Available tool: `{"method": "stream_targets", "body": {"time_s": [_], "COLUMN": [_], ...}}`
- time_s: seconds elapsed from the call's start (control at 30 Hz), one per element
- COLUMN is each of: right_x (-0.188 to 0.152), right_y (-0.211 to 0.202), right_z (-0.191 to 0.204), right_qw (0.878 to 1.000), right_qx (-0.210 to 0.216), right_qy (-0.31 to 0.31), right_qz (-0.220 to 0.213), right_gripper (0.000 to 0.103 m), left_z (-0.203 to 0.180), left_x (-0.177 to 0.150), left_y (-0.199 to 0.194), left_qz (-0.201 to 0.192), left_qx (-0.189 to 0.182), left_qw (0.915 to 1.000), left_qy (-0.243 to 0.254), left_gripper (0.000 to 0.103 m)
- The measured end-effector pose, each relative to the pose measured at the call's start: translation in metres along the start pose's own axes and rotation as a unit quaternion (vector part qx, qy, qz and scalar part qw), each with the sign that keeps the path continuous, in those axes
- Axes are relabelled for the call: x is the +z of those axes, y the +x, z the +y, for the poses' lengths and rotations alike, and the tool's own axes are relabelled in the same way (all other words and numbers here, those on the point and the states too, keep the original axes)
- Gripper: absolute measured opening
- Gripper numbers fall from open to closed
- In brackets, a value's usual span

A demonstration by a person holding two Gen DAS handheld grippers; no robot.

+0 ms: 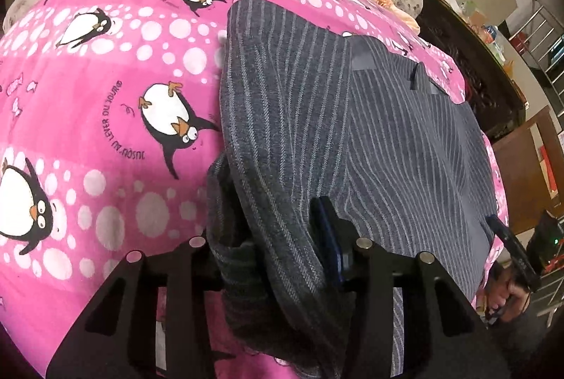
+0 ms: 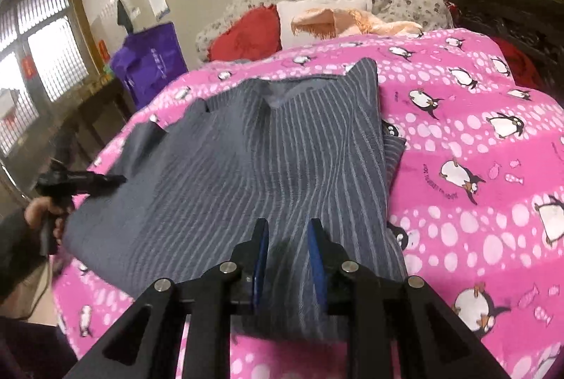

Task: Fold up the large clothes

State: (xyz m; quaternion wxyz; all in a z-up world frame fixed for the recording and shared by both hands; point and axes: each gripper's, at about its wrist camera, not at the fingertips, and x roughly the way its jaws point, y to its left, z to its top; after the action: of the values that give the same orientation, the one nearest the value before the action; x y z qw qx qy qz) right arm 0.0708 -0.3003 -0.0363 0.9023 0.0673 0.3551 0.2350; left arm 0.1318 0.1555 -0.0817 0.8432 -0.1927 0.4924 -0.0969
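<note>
Nearest, the left gripper (image 1: 282, 238) has its jaws parted with a draped fold of the grey pinstriped woollen garment (image 1: 405, 139) lying loosely between them, while the right gripper (image 2: 287, 248) hovers with jaws apart over the cloth's near hem, holding nothing. Beyond, the garment lies mostly flat on the pink penguin-print bedspread (image 2: 476, 139). A fold seems just laid; next calls for smoothing and regripping an edge.

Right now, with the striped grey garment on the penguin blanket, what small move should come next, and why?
Probably lower the right gripper and pinch the near edge of the grey garment: its jaws stand apart just above the cloth, holding nothing, while a fold lies bunched across the left gripper.
</note>
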Motion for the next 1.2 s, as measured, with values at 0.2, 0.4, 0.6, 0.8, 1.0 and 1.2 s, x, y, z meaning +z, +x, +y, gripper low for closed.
{"method": "stream_targets", "body": {"time_s": [0.2, 0.4, 0.6, 0.8, 1.0, 1.2], "right_x": [-0.016, -0.031, -0.033, -0.033, -0.032, -0.021], "right_y": [0.022, 0.025, 0.023, 0.024, 0.023, 0.012], "right_z": [-0.015, -0.012, -0.016, -0.019, -0.020, -0.024], "right_qw": [0.999, 0.999, 1.000, 1.000, 1.000, 1.000], "right_qx": [-0.022, -0.030, -0.018, -0.010, -0.007, 0.002], "right_qy": [-0.002, -0.015, -0.004, 0.002, 0.008, 0.025], "right_qz": [0.036, -0.003, -0.010, -0.012, -0.010, -0.010], "right_gripper": [0.021, 0.022, 0.022, 0.022, 0.022, 0.022], "left_z": [-0.005, -0.011, -0.007, -0.013, -0.043, -0.098], "left_x": [0.000, -0.002, -0.003, 0.000, 0.024, 0.041], "left_y": [0.003, 0.005, 0.004, -0.015, -0.046, -0.042], "left_qz": [0.004, -0.008, -0.018, -0.025, -0.035, -0.032], "left_qx": [-0.003, 0.005, 0.004, -0.034, -0.119, -0.192], "left_qw": [1.0000, 1.0000, 0.9998, 0.9991, 0.9922, 0.9779], "left_qy": [0.003, 0.001, -0.009, -0.005, -0.016, -0.078], "left_gripper": [0.055, 0.061, 0.051, 0.011, 0.010, 0.010]}}
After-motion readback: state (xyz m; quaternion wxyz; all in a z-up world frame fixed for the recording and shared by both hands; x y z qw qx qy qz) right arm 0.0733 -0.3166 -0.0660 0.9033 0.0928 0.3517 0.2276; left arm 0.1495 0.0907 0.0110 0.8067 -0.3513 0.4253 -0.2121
